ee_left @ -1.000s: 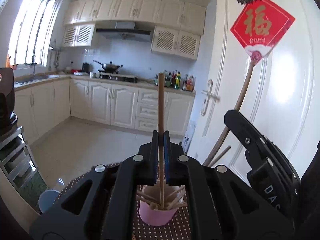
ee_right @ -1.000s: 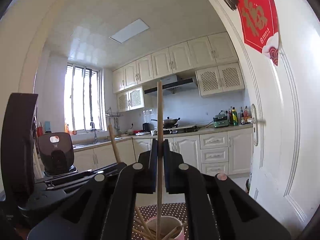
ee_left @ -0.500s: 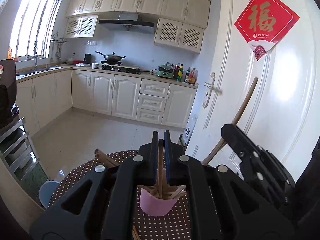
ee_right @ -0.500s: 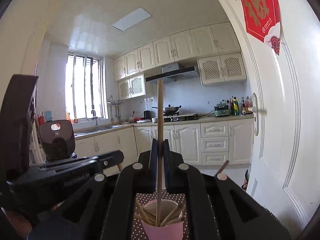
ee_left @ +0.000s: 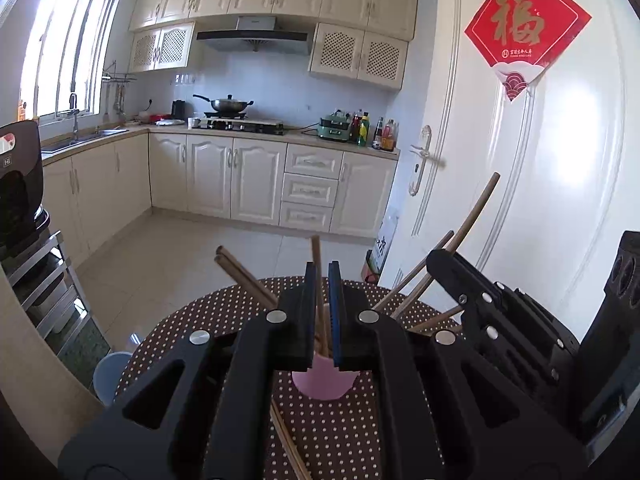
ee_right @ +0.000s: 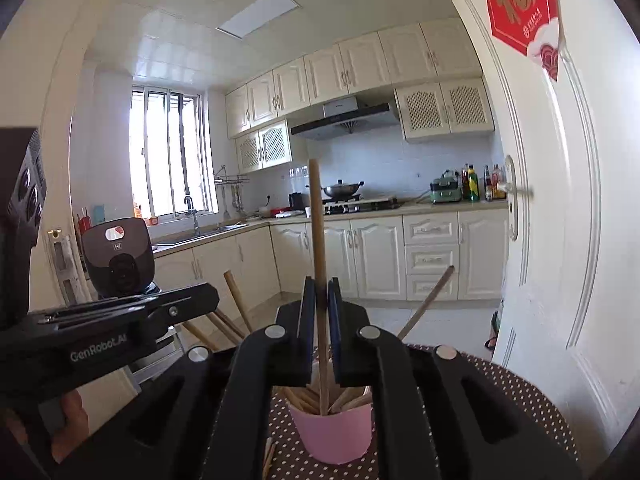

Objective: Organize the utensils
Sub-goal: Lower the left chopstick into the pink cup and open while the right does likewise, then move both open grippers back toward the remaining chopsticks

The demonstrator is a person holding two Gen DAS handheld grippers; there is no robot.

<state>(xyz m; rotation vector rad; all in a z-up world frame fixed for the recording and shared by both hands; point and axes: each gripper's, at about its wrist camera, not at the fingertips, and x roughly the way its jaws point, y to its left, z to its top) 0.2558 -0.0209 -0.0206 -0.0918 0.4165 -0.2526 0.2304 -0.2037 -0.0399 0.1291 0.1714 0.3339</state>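
Worktop point(ee_left: 340, 436) first: a round surface under a brown, white-dotted cloth, carrying a pink cup point(ee_right: 332, 432) already bristling with wooden chopsticks, some leaning out to the left and right. 2 loose sticks point(ee_left: 288, 444) lie on the cloth just in front of the cup.

Right tool point(ee_right: 321, 332) is closed narrowly on 1 chopstick point(ee_right: 318, 240), its long axis nearly upright, lower end already inside the cup's mouth, directly below the tool. Judging from this, the coming move is a straight descent along that axis followed by a release; the cup sits almost under the tool, so little sideways correction seems needed.

Left tool point(ee_left: 321, 312) hovers over the same cup from the other side, its fingers slightly apart around another upright stick point(ee_left: 317, 264); I cannot tell whether they are clamping it or merely flanking it.

Leaning sticks crowd the rim, and the 2 tools sit close together, so a collision is the likeliest snag.
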